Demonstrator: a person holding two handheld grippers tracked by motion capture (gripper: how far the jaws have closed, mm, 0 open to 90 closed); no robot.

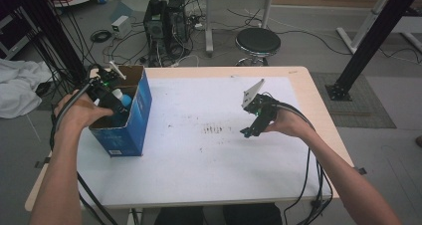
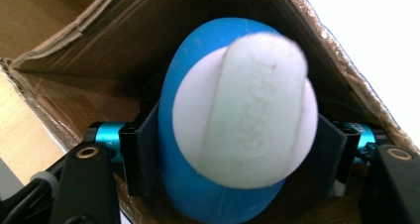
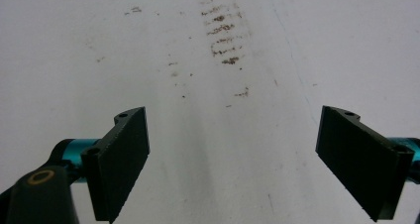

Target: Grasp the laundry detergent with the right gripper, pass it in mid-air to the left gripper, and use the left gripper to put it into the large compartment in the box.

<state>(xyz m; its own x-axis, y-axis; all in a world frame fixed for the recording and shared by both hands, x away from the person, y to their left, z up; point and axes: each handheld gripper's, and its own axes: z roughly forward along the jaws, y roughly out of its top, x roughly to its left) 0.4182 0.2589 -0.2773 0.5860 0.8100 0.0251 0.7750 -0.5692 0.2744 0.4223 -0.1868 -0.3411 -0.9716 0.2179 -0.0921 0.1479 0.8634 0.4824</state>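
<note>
We see the left gripper (image 2: 233,149) inside the blue cardboard box (image 1: 142,105), jaws flanking the blue white-capped bottle (image 2: 237,115) being packed; whether they clamp it we cannot tell. The right gripper (image 3: 233,159), jaws apart, waits over the worktop (image 1: 209,160).

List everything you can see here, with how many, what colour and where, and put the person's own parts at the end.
Box: one, blue cardboard, open top, left part of the table.
Bottle: one, blue with a white cap, inside the box, between the left gripper's fingers.
Table: one, white top with dark smudges near the middle.
Stool: one, black round seat, on the floor beyond the table.
Computer towers: two, black, on the floor beyond the table among cables.
White cloth: one, far left on the floor side.
Left gripper: one, black, reaching into the box.
Right gripper: one, black, fingers wide apart above the bare table.
Forearms: two, coming in from the bottom.
</note>
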